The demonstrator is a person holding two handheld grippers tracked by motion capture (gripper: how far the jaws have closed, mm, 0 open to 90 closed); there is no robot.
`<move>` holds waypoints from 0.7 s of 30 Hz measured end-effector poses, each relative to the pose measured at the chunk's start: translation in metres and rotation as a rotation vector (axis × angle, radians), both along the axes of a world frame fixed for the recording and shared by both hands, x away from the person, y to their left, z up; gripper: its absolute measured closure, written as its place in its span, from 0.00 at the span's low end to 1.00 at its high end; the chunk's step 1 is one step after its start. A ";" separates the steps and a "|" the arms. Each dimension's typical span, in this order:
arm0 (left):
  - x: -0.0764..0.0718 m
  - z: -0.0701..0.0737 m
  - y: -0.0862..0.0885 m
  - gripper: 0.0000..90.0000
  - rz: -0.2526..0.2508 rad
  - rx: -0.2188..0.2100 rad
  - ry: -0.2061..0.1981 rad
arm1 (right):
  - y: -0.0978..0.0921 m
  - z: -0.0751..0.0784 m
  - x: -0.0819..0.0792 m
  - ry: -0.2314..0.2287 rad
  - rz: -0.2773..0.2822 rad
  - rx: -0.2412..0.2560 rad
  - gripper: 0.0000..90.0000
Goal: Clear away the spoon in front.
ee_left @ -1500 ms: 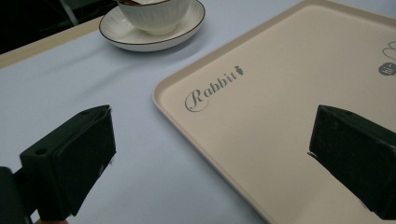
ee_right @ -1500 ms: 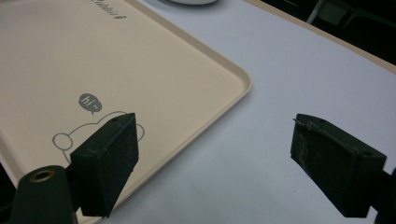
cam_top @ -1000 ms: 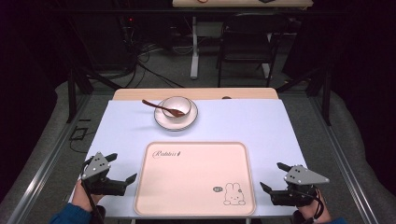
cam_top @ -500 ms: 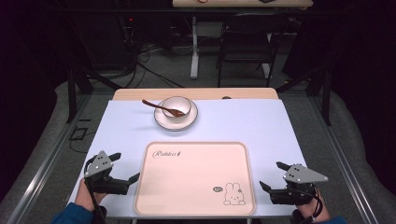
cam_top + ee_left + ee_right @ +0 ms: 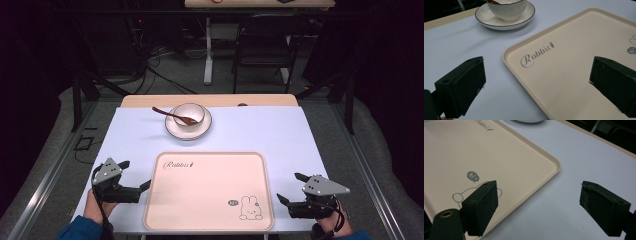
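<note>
Pale-blue counter (image 5: 300,135) carries a beige tray (image 5: 210,192) between 2 wide-open, empty grippers, left gripper (image 5: 136,175) and right gripper (image 5: 289,187) (apparently the approach step), so next each must close on an edge.

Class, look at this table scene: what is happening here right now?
A person holds a hand-held gripper in each hand, one at each side of a beige tray. The left hand-held gripper and right hand-held gripper are both open and grip nothing. Farther back, a spoon rests in a cup on a saucer.
</note>
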State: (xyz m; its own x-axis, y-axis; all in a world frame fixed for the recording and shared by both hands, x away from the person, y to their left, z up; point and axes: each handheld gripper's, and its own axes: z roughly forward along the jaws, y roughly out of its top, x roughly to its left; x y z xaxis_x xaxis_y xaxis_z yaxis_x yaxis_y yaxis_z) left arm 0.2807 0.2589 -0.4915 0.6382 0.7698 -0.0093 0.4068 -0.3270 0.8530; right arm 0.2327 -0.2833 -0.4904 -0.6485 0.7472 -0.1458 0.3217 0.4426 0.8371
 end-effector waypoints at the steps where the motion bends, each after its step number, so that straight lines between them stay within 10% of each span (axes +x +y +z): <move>1: 0.001 0.000 -0.001 0.00 0.003 -0.003 -0.002 | 0.000 0.000 0.000 0.000 0.001 -0.001 0.16; 21: 0.036 0.002 -0.022 0.00 0.027 -0.026 -0.011 | 0.000 0.000 0.000 -0.002 0.001 0.003 0.16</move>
State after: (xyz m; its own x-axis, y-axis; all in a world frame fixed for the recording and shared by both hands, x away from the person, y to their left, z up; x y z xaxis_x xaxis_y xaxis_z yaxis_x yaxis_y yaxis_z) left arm 0.3163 0.2365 -0.4899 0.6177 0.7861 -0.0228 0.4056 -0.2937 0.8656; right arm 0.2326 -0.2836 -0.4906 -0.6486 0.7472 -0.1451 0.3197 0.4404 0.8390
